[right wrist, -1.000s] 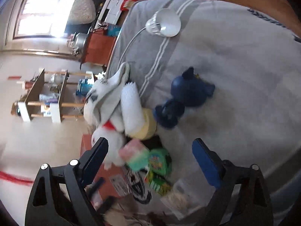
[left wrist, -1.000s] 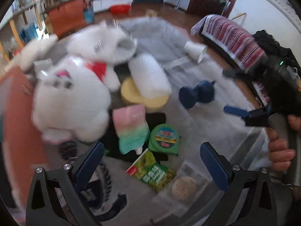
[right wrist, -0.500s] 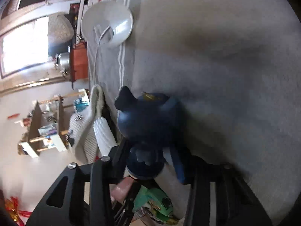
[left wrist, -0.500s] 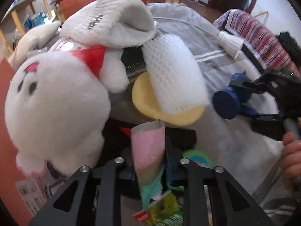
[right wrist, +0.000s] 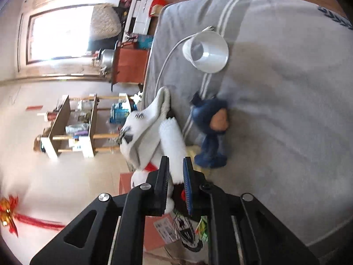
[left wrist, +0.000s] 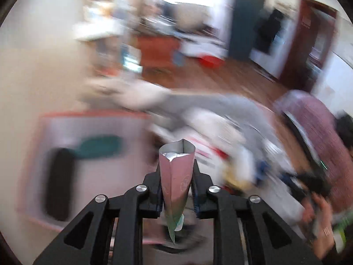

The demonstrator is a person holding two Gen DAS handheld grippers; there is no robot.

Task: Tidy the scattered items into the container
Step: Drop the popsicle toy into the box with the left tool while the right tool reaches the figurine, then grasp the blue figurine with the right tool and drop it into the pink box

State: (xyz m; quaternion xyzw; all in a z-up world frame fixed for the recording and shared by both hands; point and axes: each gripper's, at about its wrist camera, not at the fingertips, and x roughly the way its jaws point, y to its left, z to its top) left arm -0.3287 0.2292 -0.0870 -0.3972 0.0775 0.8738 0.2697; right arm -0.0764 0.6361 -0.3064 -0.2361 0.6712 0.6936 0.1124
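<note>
Left wrist view
Left gripper [left wrist: 176,195]: my jaws pinch a pink-and-green pouch [left wrist: 176,176] near its lower part; they are easing apart a little, yet the pouch sits between the pads and stands up out of them, open top forward.
Why held so: a grip low on the pouch leaves its length free ahead of the fingers, so I judge it can go mouth-first into the container.
Container [left wrist: 92,130]: a pinkish tray-like box with a reddish rim, left of the pouch and below it; it already holds a teal thing [left wrist: 97,146] and a dark long one [left wrist: 59,181]. All of this is blurred, so I cannot say exactly what they are.
Bed [left wrist: 220,106]: grey cover, blurred, with the remaining clutter near its near-left edge.
Other hand [left wrist: 317,212]: at the right edge, gripping its tool.

Right wrist view
Right gripper [right wrist: 175,183]: pressed nearly together, nothing between the pads; the white things seen through the gap lie beyond it.
Blue doll [right wrist: 209,134]: lying on the bed [right wrist: 286,110], apart from my fingers and ahead of them, beside the striped band.
Lamp [right wrist: 206,52]: white, on its side further up the bed.
White plush [right wrist: 143,132]: heaped at the bed's left edge with a white roller [right wrist: 173,139].
Judgement: the doll is still to be picked up; one item is in transit.
</note>
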